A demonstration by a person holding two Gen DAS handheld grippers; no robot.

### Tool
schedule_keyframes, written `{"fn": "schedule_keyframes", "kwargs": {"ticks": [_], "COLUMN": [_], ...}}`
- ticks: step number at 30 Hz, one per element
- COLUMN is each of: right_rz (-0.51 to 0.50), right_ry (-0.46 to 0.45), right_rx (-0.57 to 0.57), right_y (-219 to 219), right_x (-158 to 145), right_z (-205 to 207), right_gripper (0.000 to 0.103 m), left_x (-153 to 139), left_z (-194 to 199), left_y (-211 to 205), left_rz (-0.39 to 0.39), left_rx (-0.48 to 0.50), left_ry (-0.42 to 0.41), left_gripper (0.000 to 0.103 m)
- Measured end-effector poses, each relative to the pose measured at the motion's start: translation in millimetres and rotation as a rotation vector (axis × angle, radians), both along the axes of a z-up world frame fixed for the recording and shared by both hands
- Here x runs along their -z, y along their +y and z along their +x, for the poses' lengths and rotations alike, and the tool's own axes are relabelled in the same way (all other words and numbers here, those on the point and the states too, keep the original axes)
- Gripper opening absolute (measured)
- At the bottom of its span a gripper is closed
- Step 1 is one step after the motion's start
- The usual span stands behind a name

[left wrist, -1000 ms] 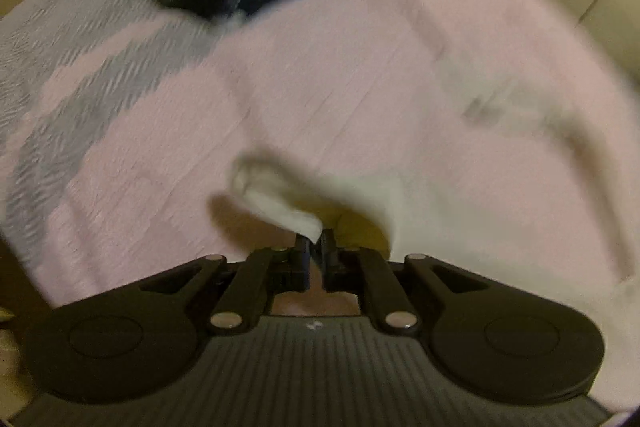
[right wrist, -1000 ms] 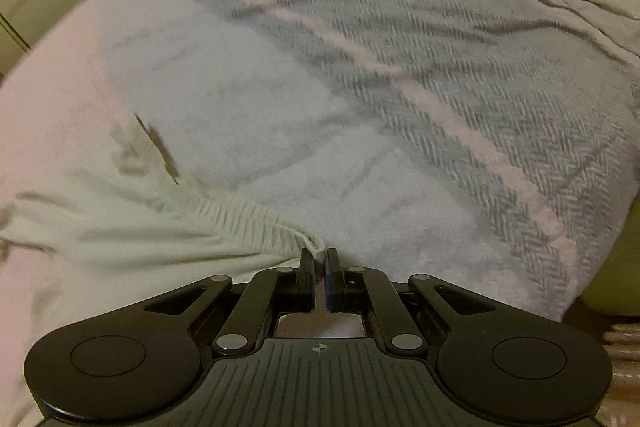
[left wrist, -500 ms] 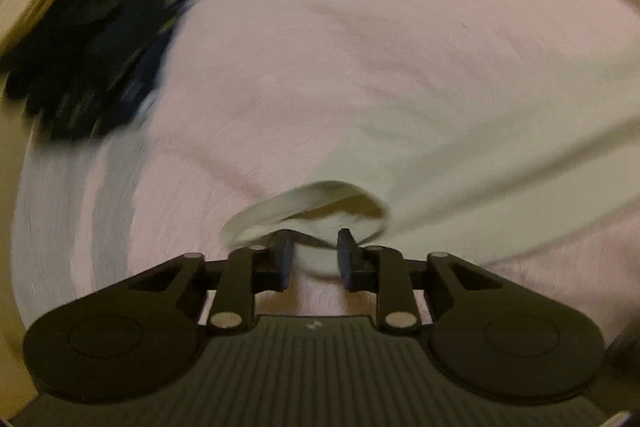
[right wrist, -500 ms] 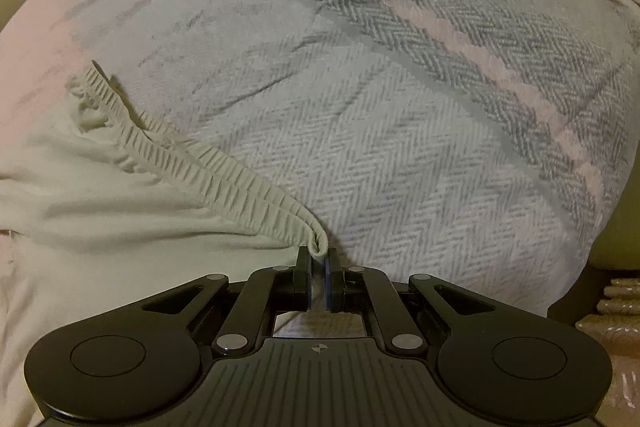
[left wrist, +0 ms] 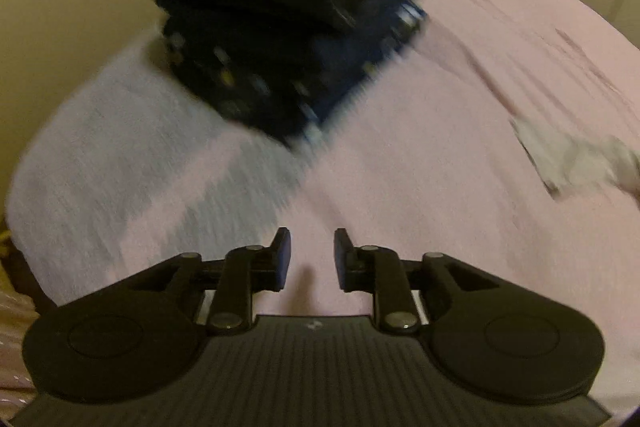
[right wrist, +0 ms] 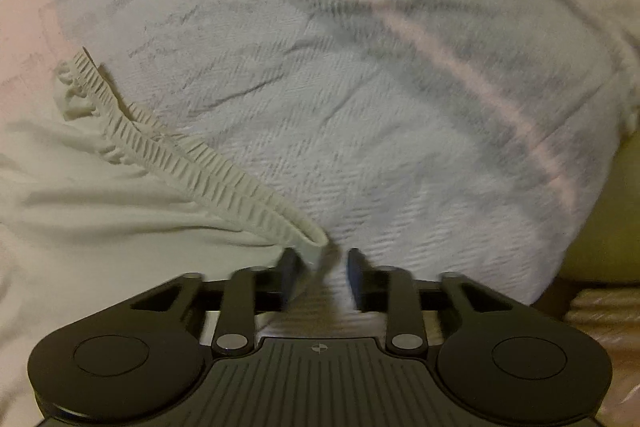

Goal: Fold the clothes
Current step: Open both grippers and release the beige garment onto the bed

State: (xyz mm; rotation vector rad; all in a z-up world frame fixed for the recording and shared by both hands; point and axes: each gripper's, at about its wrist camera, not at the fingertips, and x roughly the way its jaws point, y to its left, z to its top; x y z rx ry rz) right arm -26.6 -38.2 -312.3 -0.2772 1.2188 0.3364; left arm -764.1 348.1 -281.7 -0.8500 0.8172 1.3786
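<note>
A cream garment [right wrist: 100, 211] with a ribbed elastic waistband [right wrist: 192, 167] lies flat on the bed at the left of the right wrist view. My right gripper [right wrist: 320, 267] is open, its jaws apart just behind the waistband's near end, which rests between and ahead of them. My left gripper [left wrist: 308, 255] is open and empty over the pink blanket [left wrist: 460, 155]. A pale scrap of the garment [left wrist: 576, 159] shows blurred at the right edge of the left wrist view.
A stack of folded clothes [left wrist: 288, 39], dark ones under a tan one, stands on the bed ahead of the left gripper. A grey herringbone blanket with pink stripes [right wrist: 400, 99] covers the bed ahead of the right gripper. The bed edge [right wrist: 560, 283] falls away at right.
Both grippers opened and let go of the cream garment. The left gripper swung away from it toward the folded stack. The waistband now lies on the bed.
</note>
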Motion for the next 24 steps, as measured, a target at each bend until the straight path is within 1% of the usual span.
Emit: {"fn": "schedule_keyframes", "kwargs": {"ticks": [2,4,5,7,8,9,11,12,13,14,16,17,19,20,21,24], "right_rz": [-0.027,-0.071,-0.089,-0.099,-0.099,-0.087,-0.050,-0.037,-0.025,-0.005,0.032,0.047,0.076,0.093,0.107,0.148], "right_ry": [-0.060,-0.132,-0.159,-0.171,-0.179,-0.186,-0.182,-0.183,-0.184,-0.179,-0.164,-0.140,-0.087,-0.050,-0.018,0.044], "right_rx": [-0.001,-0.005,-0.007,0.000,0.005,0.006,-0.032,-0.067,-0.115,-0.187,-0.336,-0.421,-0.589,-0.672,-0.752,-1.009], "right_y": [0,2,2,4,5,7,19,29,39,53,81,98,132,149,164,205], "right_x": [-12,-25,-32,-42,-46,-50,-55,-57,-57,-55,-51,-45,-31,-22,-13,3], "right_z": [-5,-10,-12,-11,-11,-11,-14,-18,-25,-35,-58,-72,-102,-120,-139,-210], "right_gripper": [0.041,0.046,0.048,0.049,0.049,0.049,0.049,0.049,0.049,0.049,0.049,0.049,0.049,0.049,0.049,0.049], "left_x": [9,19,25,38,44,49,52,48,42,38,35,34,30,28,26,21], "left_z": [2,5,6,9,9,6,-2,-6,-10,-15,-25,-29,-31,-31,-30,-26], "left_y": [-11,-19,-21,-21,-20,-21,-28,-34,-41,-48,-63,-70,-84,-89,-95,-101], "left_rz": [-0.047,-0.084,-0.088,-0.090,-0.085,-0.082,-0.067,-0.050,-0.032,-0.026,-0.038,-0.038,-0.017,-0.008,0.004,0.030], "left_rx": [-0.022,-0.061,-0.087,-0.136,-0.154,-0.168,-0.196,-0.205,-0.205,-0.217,-0.266,-0.291,-0.334,-0.359,-0.386,-0.418], "left_ry": [-0.099,-0.205,-0.244,-0.271,-0.283,-0.308,-0.371,-0.374,-0.361,-0.349,-0.334,-0.339,-0.344,-0.352,-0.365,-0.374], "left_gripper": [0.031,0.031,0.032,0.032,0.025,0.001,0.000,0.000,0.000,0.000,0.000,0.002,0.007,0.018,0.024,0.026]}}
